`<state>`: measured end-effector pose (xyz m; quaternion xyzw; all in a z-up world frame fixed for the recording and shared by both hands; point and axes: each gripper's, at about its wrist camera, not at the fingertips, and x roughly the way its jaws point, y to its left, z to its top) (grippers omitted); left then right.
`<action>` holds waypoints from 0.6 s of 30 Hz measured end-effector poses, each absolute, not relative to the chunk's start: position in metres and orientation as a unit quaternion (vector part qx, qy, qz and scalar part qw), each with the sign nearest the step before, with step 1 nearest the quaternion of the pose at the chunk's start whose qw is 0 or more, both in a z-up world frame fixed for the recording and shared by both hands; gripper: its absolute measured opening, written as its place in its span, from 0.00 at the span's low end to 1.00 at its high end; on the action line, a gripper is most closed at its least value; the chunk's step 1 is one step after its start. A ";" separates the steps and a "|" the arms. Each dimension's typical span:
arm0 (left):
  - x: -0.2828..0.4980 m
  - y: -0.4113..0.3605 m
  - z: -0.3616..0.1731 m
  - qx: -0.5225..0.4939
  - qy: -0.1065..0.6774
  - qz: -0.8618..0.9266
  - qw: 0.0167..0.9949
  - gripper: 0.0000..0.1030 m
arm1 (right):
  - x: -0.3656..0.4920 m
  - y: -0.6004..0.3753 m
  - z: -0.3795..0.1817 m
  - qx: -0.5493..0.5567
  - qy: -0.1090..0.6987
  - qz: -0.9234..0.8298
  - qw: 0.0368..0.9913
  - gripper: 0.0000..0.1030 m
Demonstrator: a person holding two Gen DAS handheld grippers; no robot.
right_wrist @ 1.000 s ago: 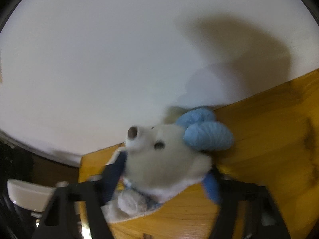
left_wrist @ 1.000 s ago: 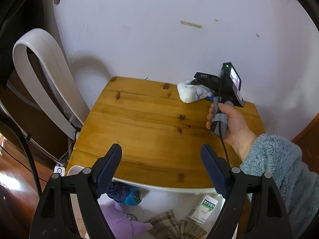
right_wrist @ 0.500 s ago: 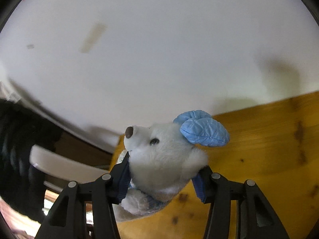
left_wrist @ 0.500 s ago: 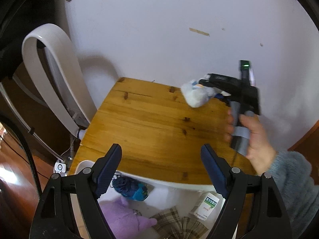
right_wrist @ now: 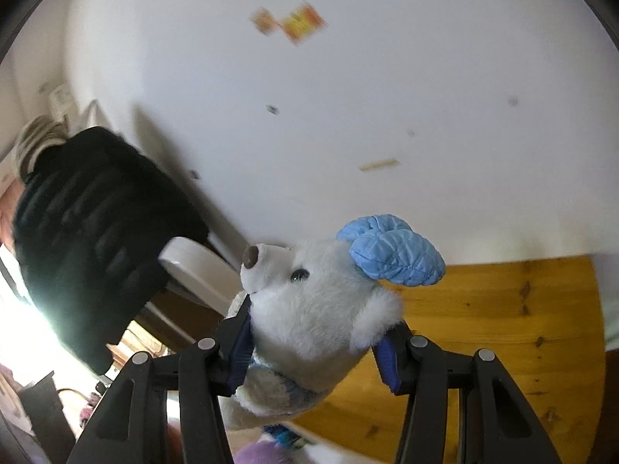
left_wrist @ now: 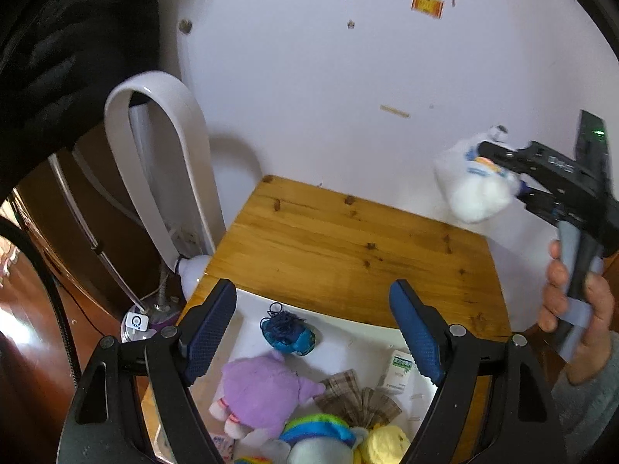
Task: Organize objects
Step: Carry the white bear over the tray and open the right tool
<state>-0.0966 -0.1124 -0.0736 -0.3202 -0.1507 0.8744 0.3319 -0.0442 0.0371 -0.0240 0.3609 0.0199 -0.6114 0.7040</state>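
In the second before this moment the right gripper (right_wrist: 313,352) had lifted the white plush bear (right_wrist: 321,309) off the wooden table (left_wrist: 348,239), so it now hung in the air above the table's far right side, likely bound for the white bin (left_wrist: 348,332) of toys below. Its jaws were pressed into the bear's body just under the head. The left gripper (left_wrist: 313,324) hovered spread wide over the bin, holding and touching nothing

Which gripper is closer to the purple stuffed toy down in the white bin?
Left. The left gripper hangs open right above the purple toy in the white bin. The right gripper is up over the far side of the wooden table, squeezing a white teddy bear.
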 end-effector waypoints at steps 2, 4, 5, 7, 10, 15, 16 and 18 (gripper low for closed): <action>-0.088 -0.124 -0.068 -0.309 -0.151 0.878 0.332 0.82 | -0.037 0.047 -0.006 0.346 0.018 -0.611 0.712 0.52; -0.080 -0.134 -0.064 -0.299 -0.150 0.883 0.331 0.81 | -0.026 0.039 0.015 0.328 0.022 -0.615 0.717 0.52; -0.075 -0.141 -0.062 -0.292 -0.149 0.885 0.330 0.81 | -0.017 0.050 0.024 0.317 0.025 -0.617 0.720 0.52; -0.069 -0.150 -0.060 -0.284 -0.148 0.889 0.327 0.82 | -0.007 0.065 0.039 0.299 0.029 -0.621 0.724 0.52; -0.060 -0.164 -0.058 -0.275 -0.145 0.894 0.321 0.82 | 0.015 0.096 0.052 0.284 0.040 -0.624 0.727 0.52; -0.051 -0.176 -0.061 -0.275 -0.145 0.896 0.318 0.82 | 0.046 0.126 0.058 0.271 0.058 -0.629 0.726 0.53; -0.049 -0.179 -0.062 -0.276 -0.145 0.896 0.316 0.82 | 0.049 0.130 0.057 0.271 0.063 -0.631 0.724 0.53; -0.049 -0.181 -0.064 -0.283 -0.142 0.896 0.312 0.82 | 0.058 0.137 0.054 0.273 0.075 -0.633 0.720 0.53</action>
